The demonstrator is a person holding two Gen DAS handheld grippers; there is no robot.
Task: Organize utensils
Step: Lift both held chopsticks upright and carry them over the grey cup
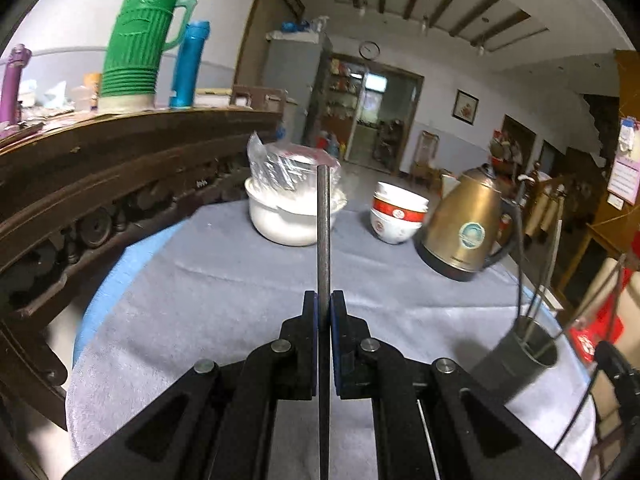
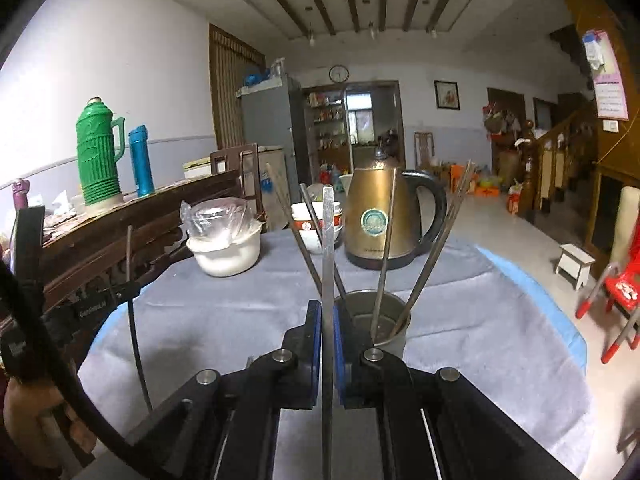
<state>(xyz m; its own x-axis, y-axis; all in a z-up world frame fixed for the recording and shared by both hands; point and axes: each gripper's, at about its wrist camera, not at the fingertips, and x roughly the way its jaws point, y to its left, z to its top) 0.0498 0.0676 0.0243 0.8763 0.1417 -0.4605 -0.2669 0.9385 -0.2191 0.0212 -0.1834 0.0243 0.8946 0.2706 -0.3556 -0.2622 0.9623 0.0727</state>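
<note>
Both the left gripper (image 1: 324,312) and the right gripper (image 2: 327,320) are showing matte black linkage arms joined by round silver pivot pins, blue pads lining the jaws, and a black cable (image 2: 60,380) trailing alongside.

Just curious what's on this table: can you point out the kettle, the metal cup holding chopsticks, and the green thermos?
kettle (image 2: 376,216), right wrist view, on its golden body.
metal cup (image 2: 394,342), right wrist view, on its front wall.
green thermos (image 1: 136,40), left wrist view, on its ribbed body.
</note>
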